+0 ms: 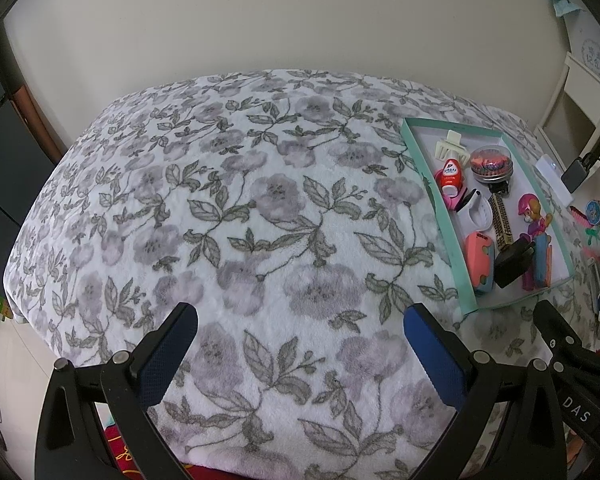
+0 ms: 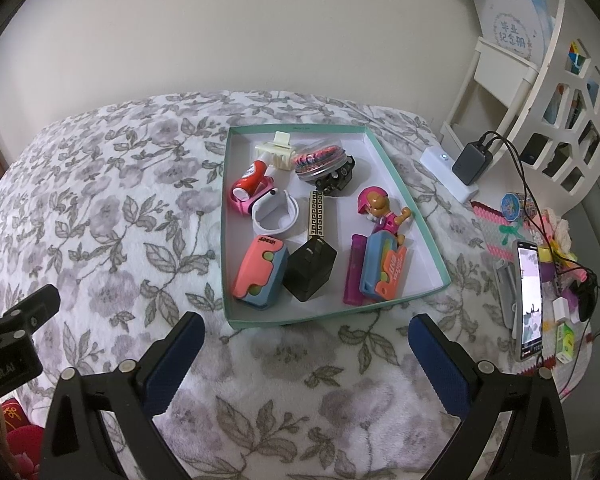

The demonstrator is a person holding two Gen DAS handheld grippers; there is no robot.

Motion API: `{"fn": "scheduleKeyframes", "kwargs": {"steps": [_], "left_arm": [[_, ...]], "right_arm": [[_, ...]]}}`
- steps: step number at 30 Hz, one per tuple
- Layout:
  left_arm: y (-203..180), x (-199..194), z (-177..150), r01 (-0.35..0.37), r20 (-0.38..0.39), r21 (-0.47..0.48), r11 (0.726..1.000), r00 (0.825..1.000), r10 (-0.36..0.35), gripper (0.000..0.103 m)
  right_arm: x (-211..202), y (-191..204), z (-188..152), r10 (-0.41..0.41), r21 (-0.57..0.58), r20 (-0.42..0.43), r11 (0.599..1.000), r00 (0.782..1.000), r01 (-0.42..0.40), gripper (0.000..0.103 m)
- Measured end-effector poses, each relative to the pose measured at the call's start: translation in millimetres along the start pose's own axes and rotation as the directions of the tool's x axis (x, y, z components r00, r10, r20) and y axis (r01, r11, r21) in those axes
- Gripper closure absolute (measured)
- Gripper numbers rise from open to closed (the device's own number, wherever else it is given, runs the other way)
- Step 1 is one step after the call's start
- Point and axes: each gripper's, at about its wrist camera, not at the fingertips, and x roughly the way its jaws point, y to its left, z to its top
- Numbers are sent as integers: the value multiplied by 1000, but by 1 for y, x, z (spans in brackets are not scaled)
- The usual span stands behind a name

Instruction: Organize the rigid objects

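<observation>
A teal-rimmed shallow box lies on the floral blanket. Inside it are a black charger, a coral and blue case, a pink-helmeted toy figure, a red bottle, a white band, a gold patterned strip, a cream hair clip and a round tin. My right gripper hangs open just in front of the box. My left gripper is open over bare blanket, left of the box.
To the right of the bed stand a white shelf unit, a power strip with a grey charger, a lit phone and a clutter of small items with cables. A plain wall runs behind the bed.
</observation>
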Motion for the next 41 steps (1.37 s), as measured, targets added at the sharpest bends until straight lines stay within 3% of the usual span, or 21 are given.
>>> {"fn": "scheduleKeyframes", "kwargs": {"steps": [35, 41], "left_arm": [[2, 0, -1, 30, 0, 35, 999, 1000, -30, 0], [1, -3, -1, 20, 31, 43, 999, 999, -22, 0]], "right_arm": [[2, -1, -1, 0, -4, -7, 1000, 1000, 0, 0], [2, -2, -3, 0, -4, -7, 1000, 1000, 0, 0]]}}
